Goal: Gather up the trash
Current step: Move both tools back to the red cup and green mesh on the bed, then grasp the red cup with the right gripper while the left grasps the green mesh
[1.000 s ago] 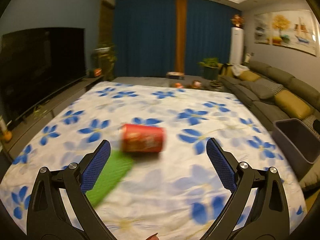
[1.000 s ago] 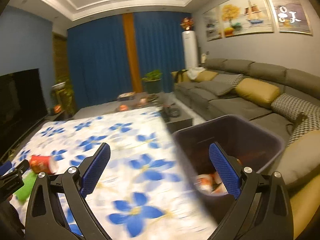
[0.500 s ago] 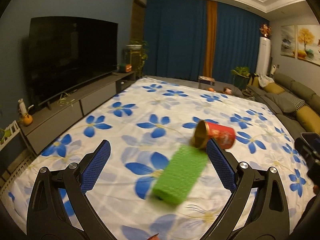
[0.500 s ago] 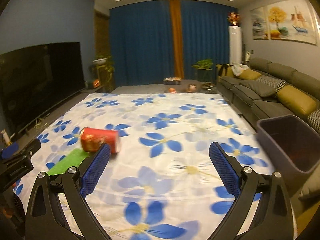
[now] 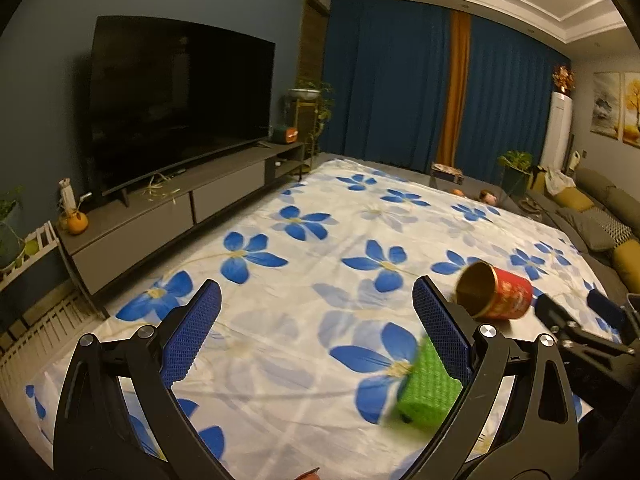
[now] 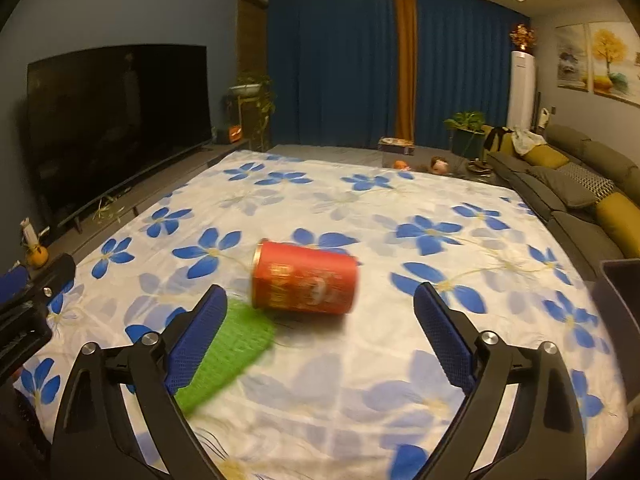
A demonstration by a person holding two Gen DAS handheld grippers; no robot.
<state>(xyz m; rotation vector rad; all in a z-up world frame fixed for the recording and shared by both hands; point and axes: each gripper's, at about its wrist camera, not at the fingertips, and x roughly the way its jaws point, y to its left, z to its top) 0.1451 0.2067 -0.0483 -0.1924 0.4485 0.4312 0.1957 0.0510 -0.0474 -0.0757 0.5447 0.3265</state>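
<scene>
A red can [image 6: 304,278] lies on its side on the white sheet with blue flowers [image 6: 400,360]. A green textured block [image 6: 228,354] lies beside it, nearer to me. My right gripper [image 6: 318,334] is open and empty, a little short of the can. My left gripper [image 5: 316,328] is open and empty, aimed left of both items. In the left wrist view the can [image 5: 496,290] lies to the right and the green block [image 5: 428,386] shows behind my right finger. The right gripper's tips [image 5: 576,320] show at that view's right edge.
A dark TV [image 5: 172,104] on a low grey cabinet [image 5: 176,212] runs along the left. A grey sofa with yellow cushions [image 6: 580,192] runs along the right. A dark bin's corner [image 6: 624,280] shows at the right edge. Blue curtains [image 6: 352,68] hang at the back.
My left gripper has swung left, so the can and green block slid to its right. My right gripper has turned away from the bin and closed in on the can.
</scene>
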